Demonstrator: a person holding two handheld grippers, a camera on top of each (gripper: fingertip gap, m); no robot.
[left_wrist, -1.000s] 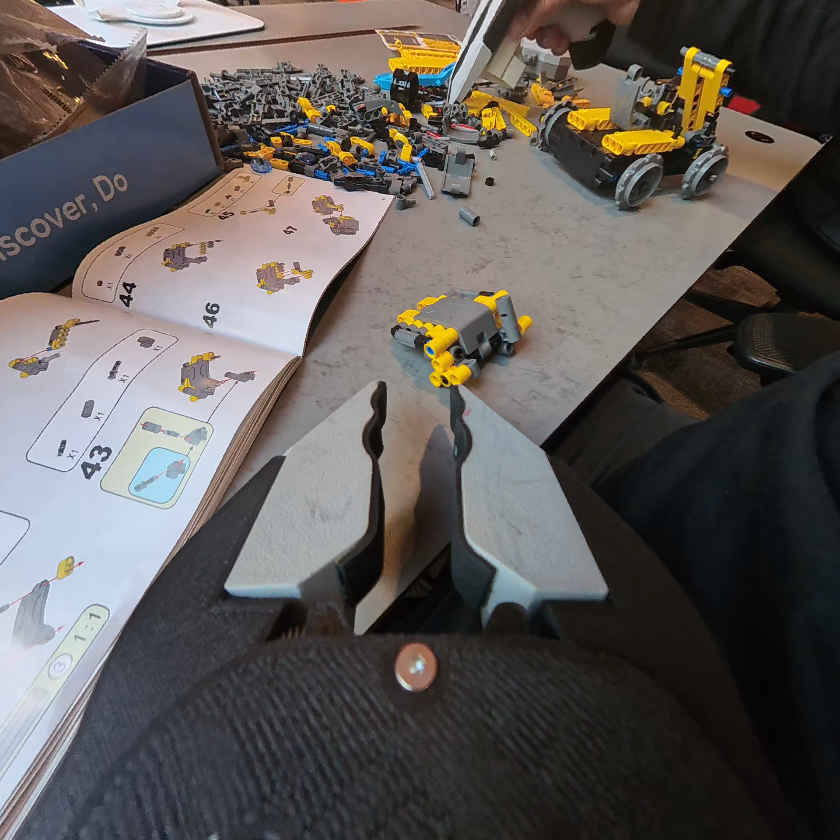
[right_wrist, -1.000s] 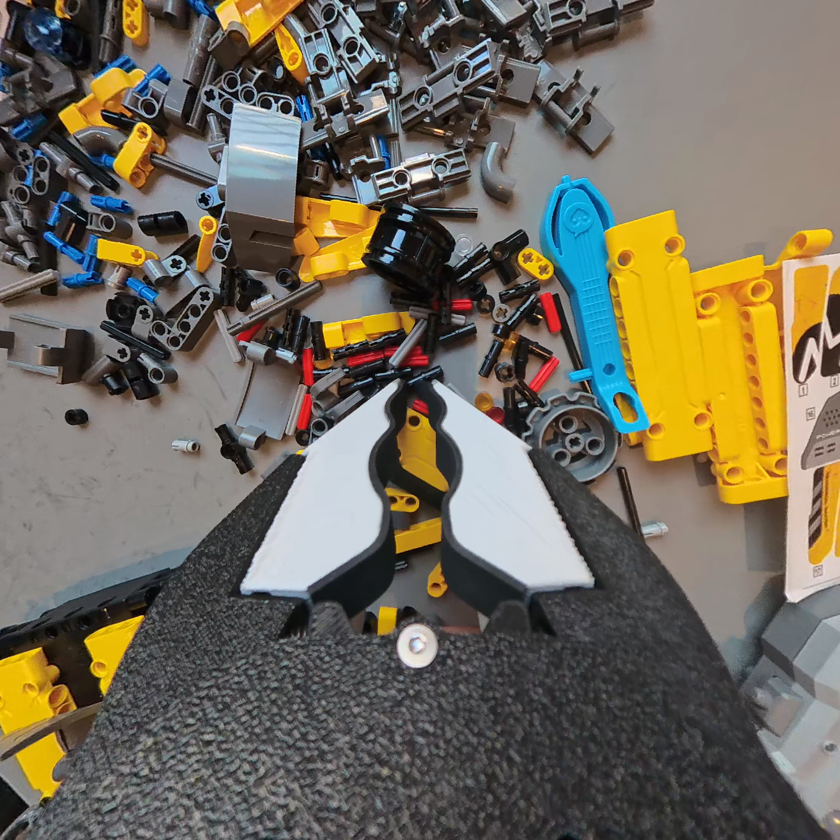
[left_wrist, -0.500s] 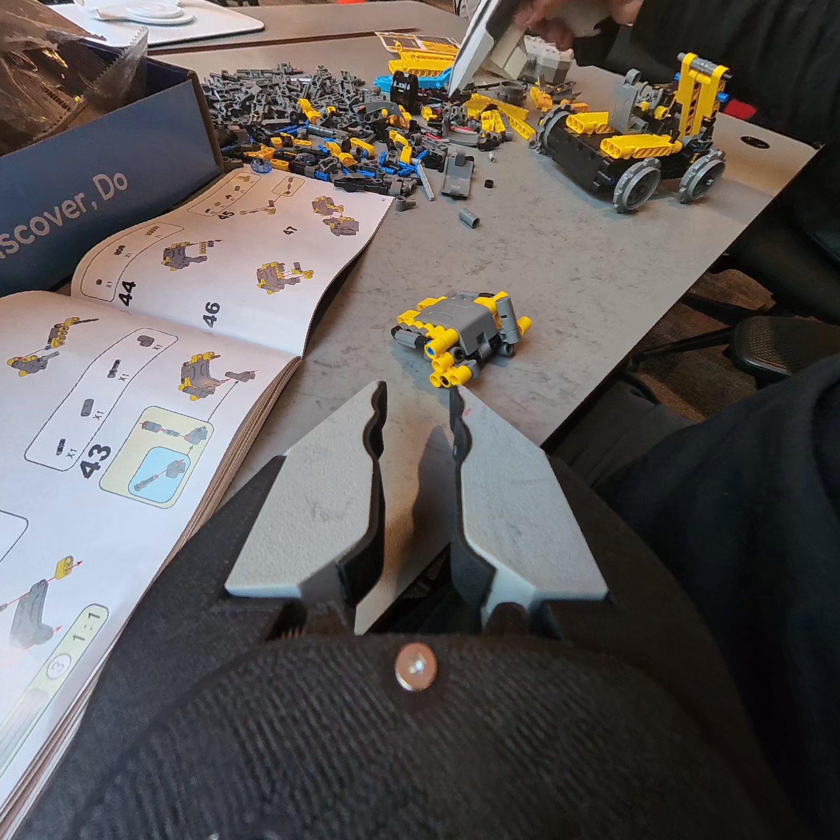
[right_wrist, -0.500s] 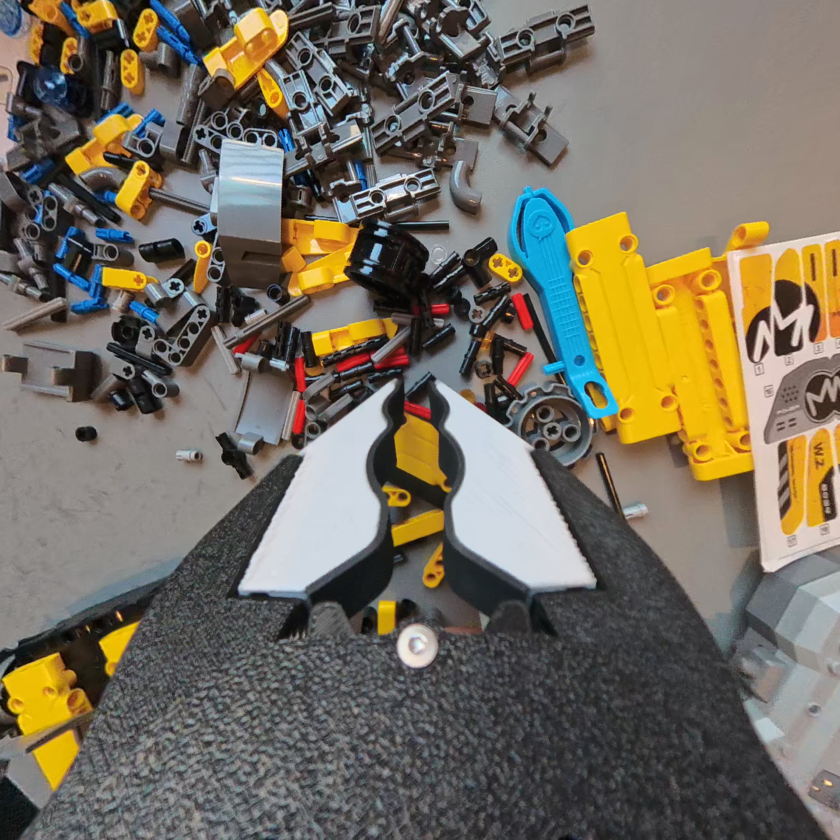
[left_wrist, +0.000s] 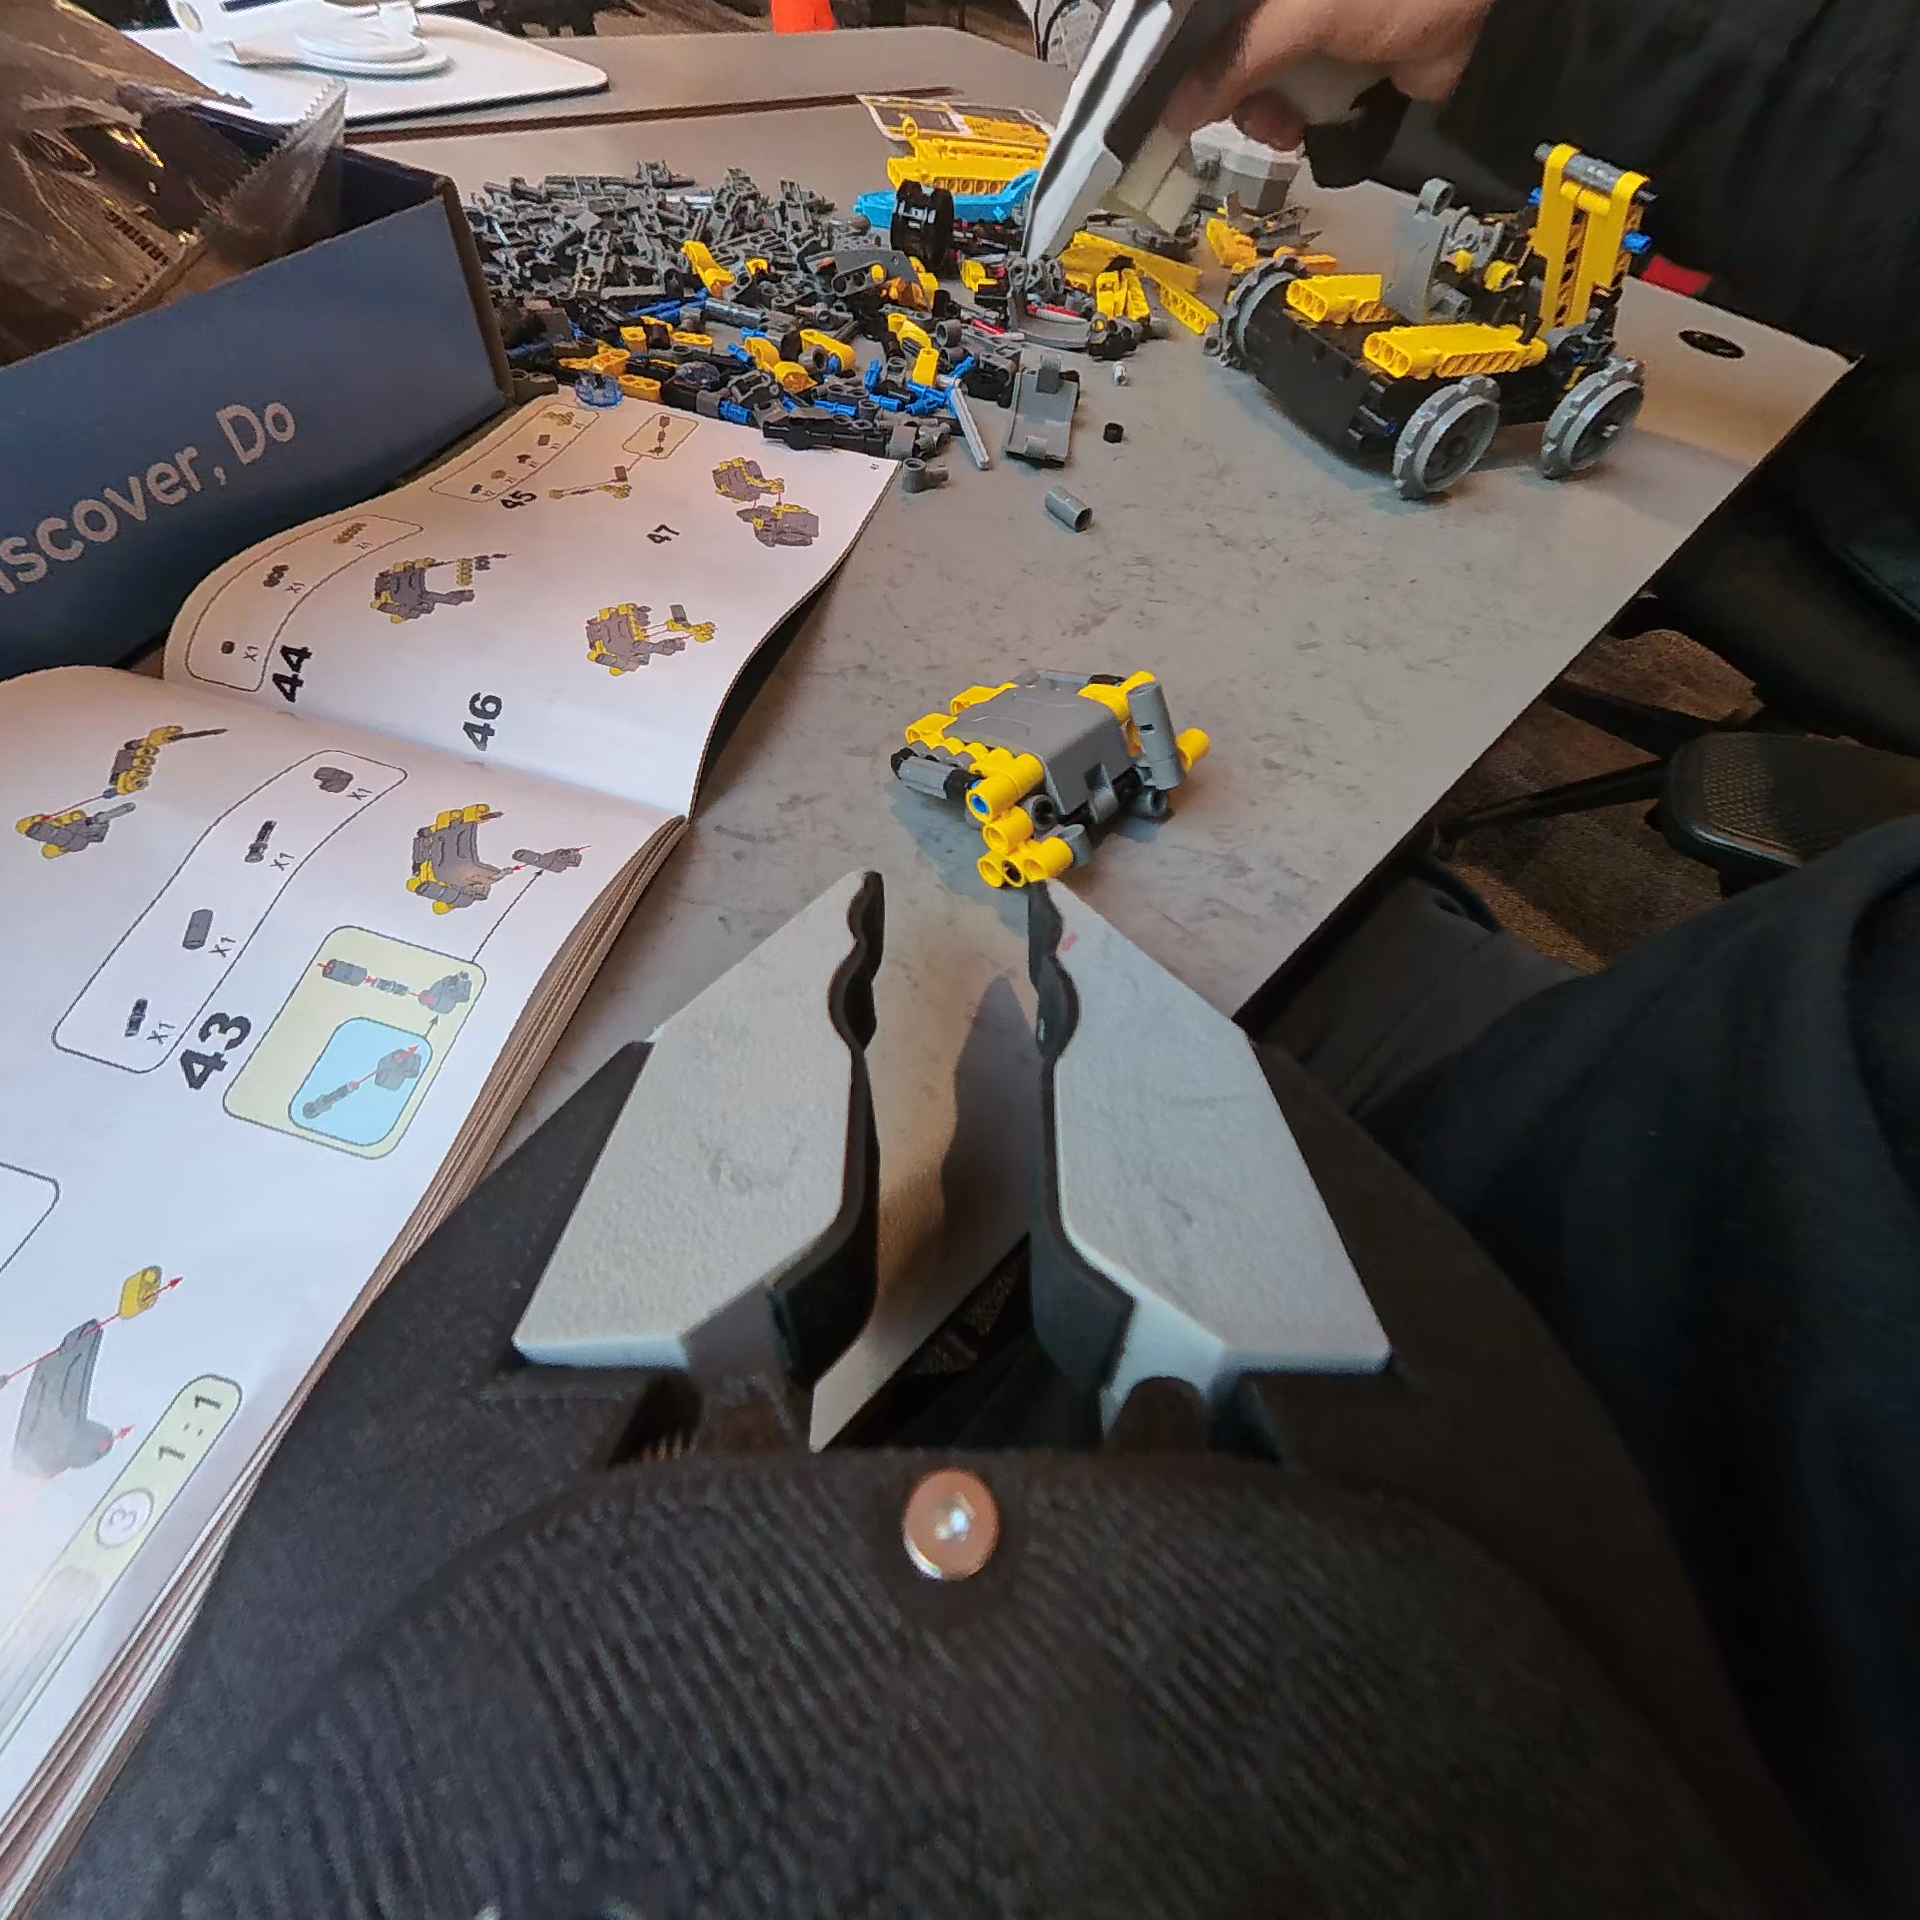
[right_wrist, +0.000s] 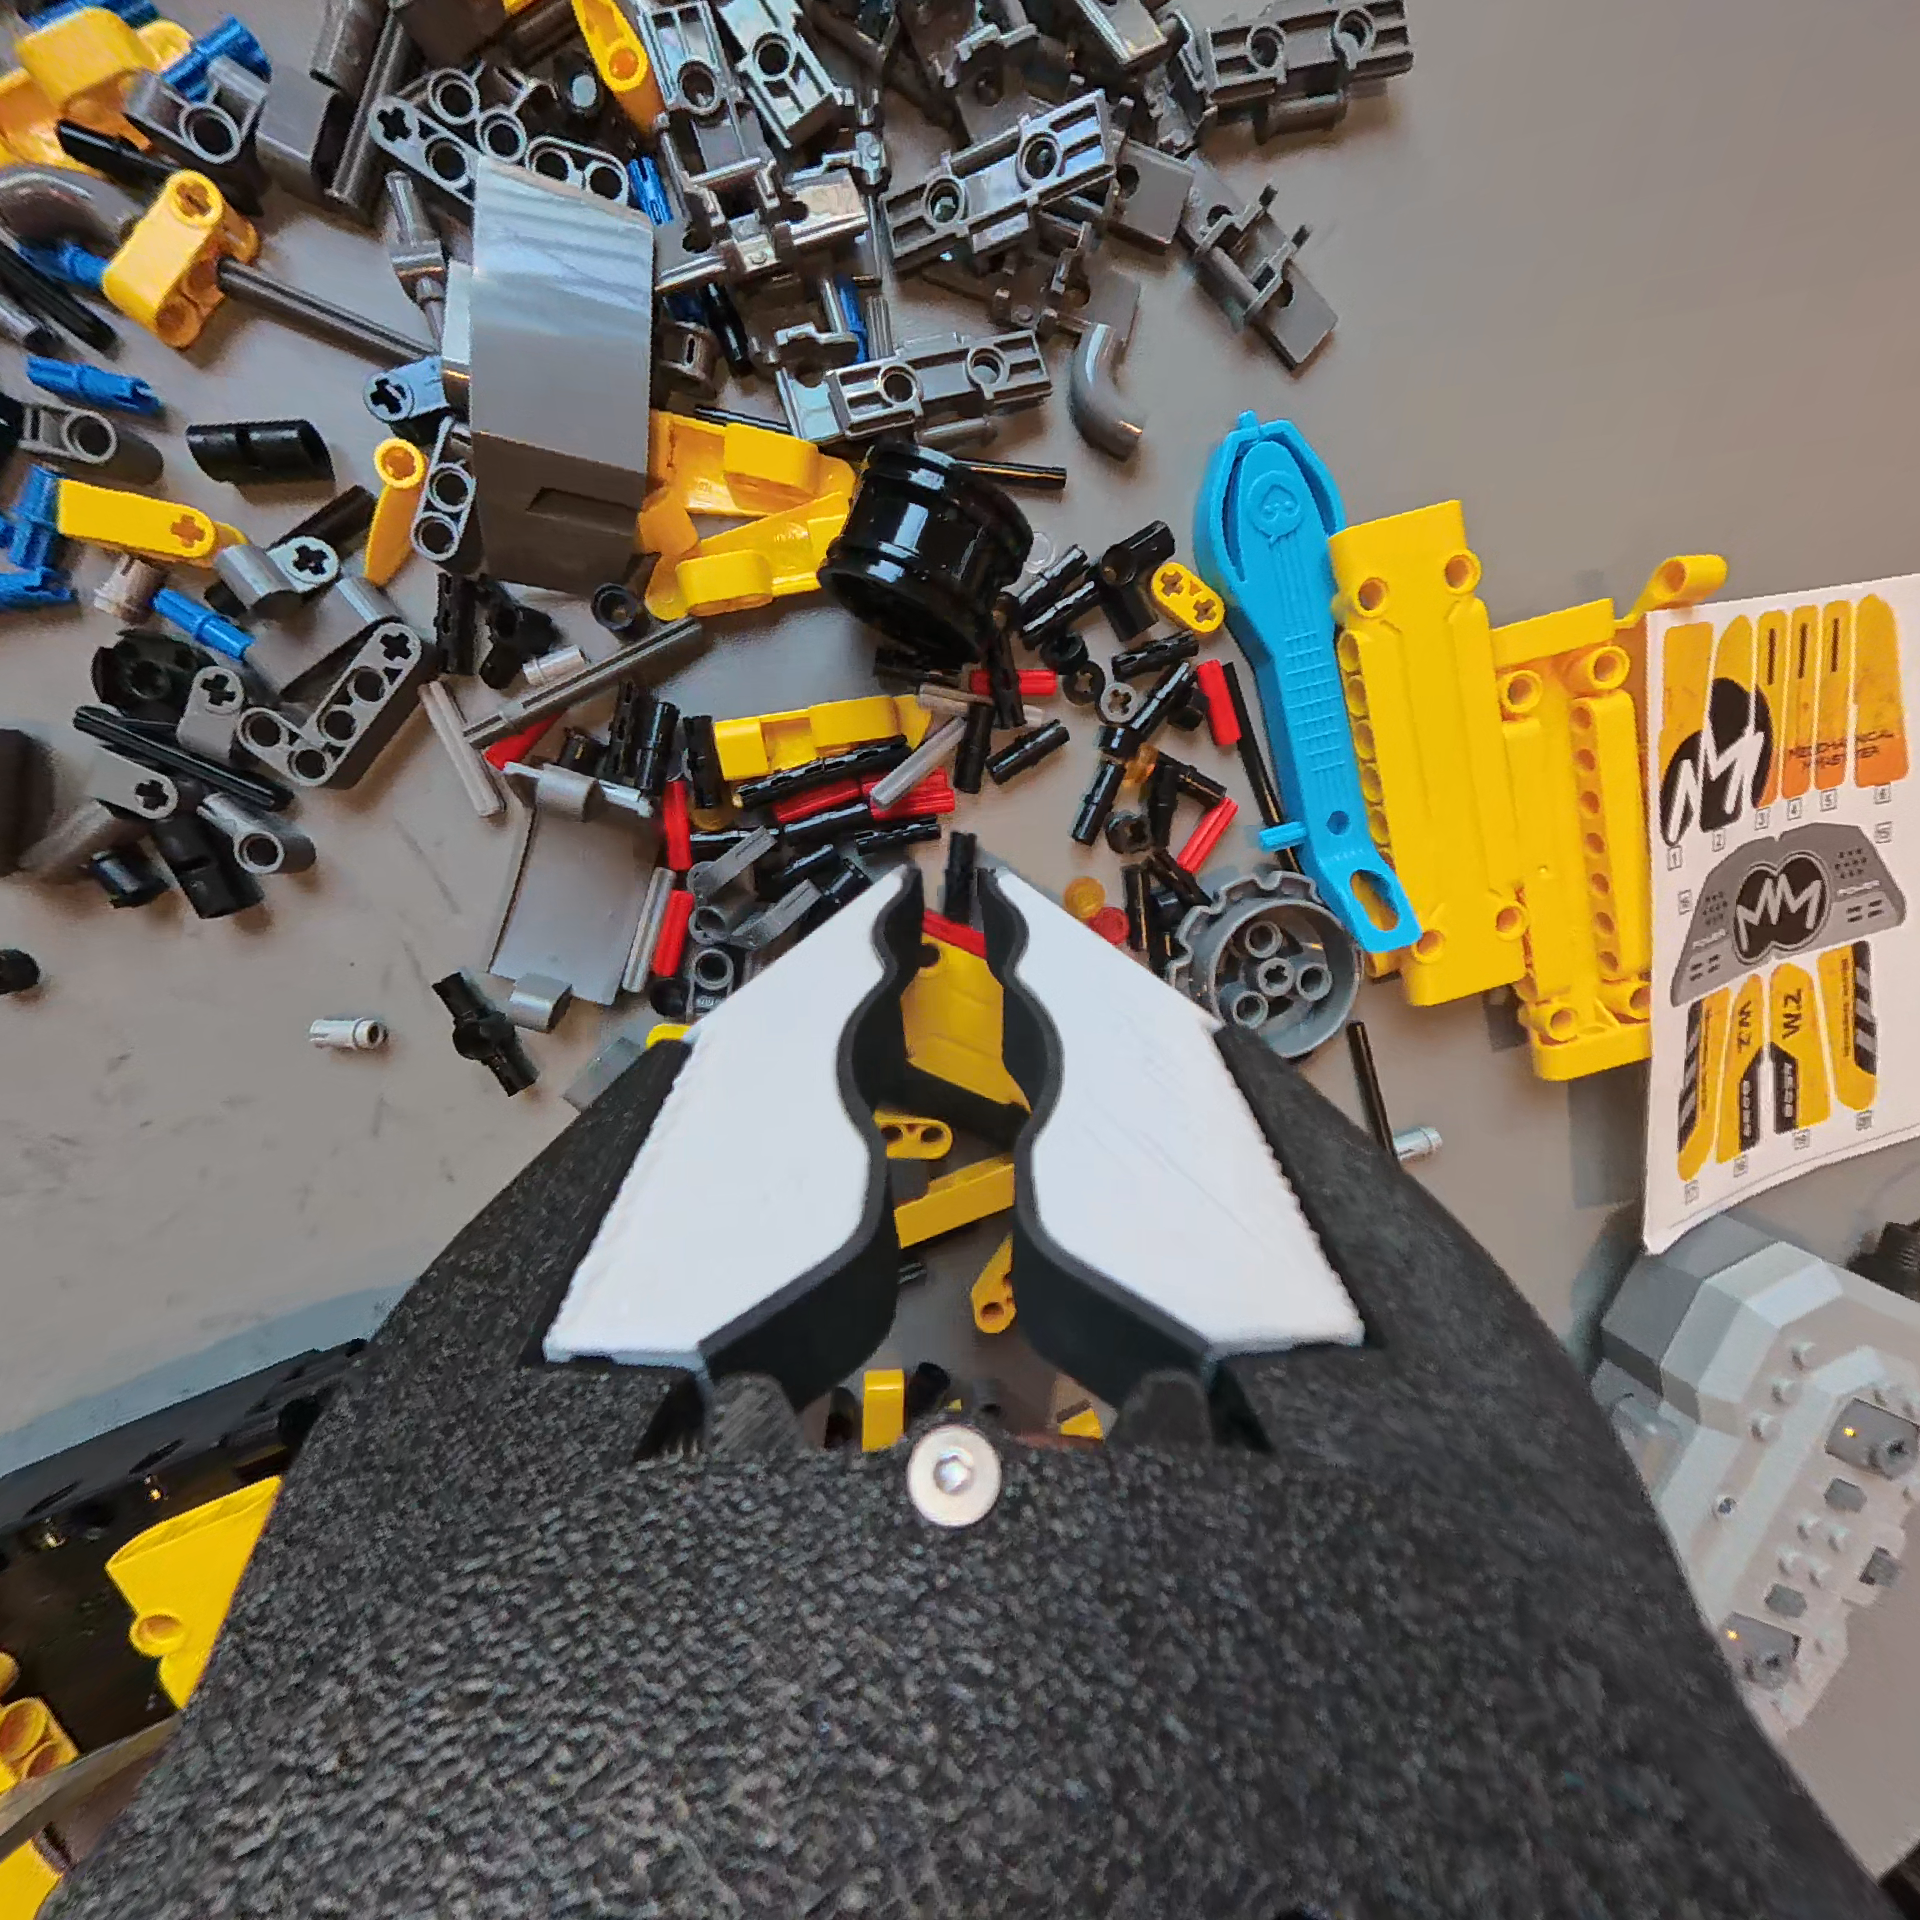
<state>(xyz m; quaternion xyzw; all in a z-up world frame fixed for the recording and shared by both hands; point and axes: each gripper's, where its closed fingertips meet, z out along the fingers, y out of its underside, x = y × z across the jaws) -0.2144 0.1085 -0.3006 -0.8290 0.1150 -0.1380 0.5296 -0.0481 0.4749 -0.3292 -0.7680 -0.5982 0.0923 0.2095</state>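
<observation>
My right gripper (right_wrist: 951, 883) points down into a pile of loose building-toy parts (right_wrist: 831, 727). Its jaws are closed to a narrow gap on a small black pin (right_wrist: 958, 857) that stands between the tips, above red and black pins and a yellow piece. In the left wrist view the right gripper (left_wrist: 1031, 244) shows far off, held by a hand, tips in the pile. My left gripper (left_wrist: 954, 914) is open and empty near the table's front edge. Just beyond its tips lies a small yellow and grey subassembly (left_wrist: 1049, 769).
An open instruction booklet (left_wrist: 364, 883) and a dark blue box (left_wrist: 239, 436) lie at the left. A yellow and black wheeled model (left_wrist: 1434, 332) stands at the far right. Near the right gripper are a black wheel (right_wrist: 920, 561), a blue tool (right_wrist: 1299, 707), yellow panels (right_wrist: 1455, 779) and a sticker sheet (right_wrist: 1787, 883). The left gripper's tips are roughly 40 cm from the right gripper's. The left gripper is farther from the black wheel (right_wrist: 920, 561), some 40 cm, than the right, some 6 cm. The left camera catches it too, in the left wrist view (left_wrist: 930, 206).
My right gripper has shifted slightly over the pile and its jaws have narrowed; a black pin now stands between the tips. The left gripper has not moved.
</observation>
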